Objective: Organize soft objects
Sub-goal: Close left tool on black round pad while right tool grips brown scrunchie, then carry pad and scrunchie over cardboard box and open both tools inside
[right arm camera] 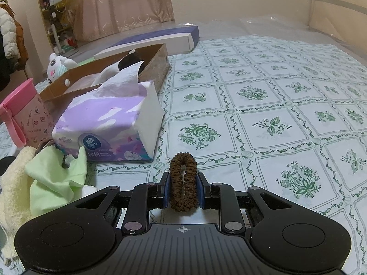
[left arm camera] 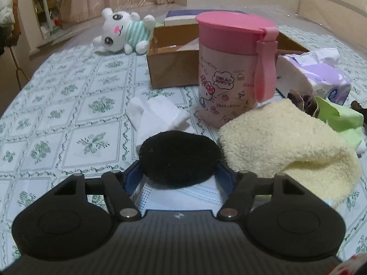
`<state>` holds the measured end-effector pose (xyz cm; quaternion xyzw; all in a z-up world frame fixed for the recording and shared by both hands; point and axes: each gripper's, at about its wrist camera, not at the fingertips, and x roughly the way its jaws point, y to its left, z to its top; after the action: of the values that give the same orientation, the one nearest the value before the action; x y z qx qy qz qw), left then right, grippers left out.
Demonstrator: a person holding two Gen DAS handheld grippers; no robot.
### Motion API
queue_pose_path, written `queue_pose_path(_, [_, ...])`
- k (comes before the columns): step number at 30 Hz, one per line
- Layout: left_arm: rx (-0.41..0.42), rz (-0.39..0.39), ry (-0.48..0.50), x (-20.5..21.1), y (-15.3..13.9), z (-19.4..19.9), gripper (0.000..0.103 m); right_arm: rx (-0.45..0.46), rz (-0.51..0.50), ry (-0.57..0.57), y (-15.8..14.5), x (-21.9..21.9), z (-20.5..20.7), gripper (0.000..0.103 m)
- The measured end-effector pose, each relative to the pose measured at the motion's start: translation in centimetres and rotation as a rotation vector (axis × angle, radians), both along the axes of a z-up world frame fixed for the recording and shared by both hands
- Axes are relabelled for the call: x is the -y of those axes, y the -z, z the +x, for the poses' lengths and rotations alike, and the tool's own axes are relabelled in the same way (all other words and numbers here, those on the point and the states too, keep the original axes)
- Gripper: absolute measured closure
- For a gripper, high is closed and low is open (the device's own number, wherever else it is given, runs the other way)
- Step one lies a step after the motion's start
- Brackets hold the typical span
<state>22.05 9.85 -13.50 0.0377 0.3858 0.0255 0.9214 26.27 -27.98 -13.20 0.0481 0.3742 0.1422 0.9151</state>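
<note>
On the floral-clothed counter [right arm camera: 263, 105], right claw [right arm camera: 182, 189] clamps a brown scrunchie [right arm camera: 183, 181] for sorting; left claw [left arm camera: 179, 174] stands apart around a black pad [left arm camera: 179, 158], ready to grip.

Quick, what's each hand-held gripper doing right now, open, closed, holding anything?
Left hand-held gripper: jaws wide around the black round pad; whether they press on it cannot be told.
Right hand-held gripper: shut on the brown scrunchie.

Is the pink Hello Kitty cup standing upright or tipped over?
Upright. The cup stands on its base on the tablecloth, pink lid level on top and shut, its strap hanging straight down.
</note>
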Motion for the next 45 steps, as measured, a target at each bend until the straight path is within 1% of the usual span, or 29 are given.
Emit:
queue_pose_path(2, [0.015, 0.001, -0.004, 0.1, -0.4, -0.4, 0.038, 0.001, -0.002, 0.001, -0.1, 0.1, -0.2, 0.079])
queue_pose_path(7, [0.052, -0.028, -0.021, -0.3, -1.9, -1.5, 0.04, 0.018, -0.005, -0.009, -0.8, 0.4, -0.8, 0.079])
queue_pose_path(15, [0.112, -0.049, -0.05, -1.3, -5.1, -3.5, 0.041, 0.06, 0.004, -0.037, -3.1, 0.9, -2.0, 0.079])
queue_pose_path(22, [0.167, -0.059, -0.069, -2.8, -7.6, -3.0, 0.041, 0.105, 0.035, -0.077, -5.5, 0.6, -1.9, 0.079])
queue_pose_path(29, [0.213, -0.03, -0.059, -4.2, -9.3, 0.3, 0.041, 0.145, 0.085, -0.137, -7.8, -0.4, 0.5, 0.079])
queue_pose_path(32, [0.213, -0.025, -0.064, -4.6, -9.8, 2.3, 0.041, 0.156, 0.099, -0.163, -8.6, -1.2, 1.9, 0.079])
queue_pose_path(39, [0.232, -0.086, -0.047, -5.2, -10.9, 7.6, 0.041, 0.181, 0.139, -0.222, -10.1, -3.9, 5.5, 0.079])
queue_pose_path(45, [0.233, -0.098, -0.003, -4.8, -11.3, 12.3, 0.041, 0.18, 0.146, -0.252, -10.4, -6.0, 8.8, 0.079])
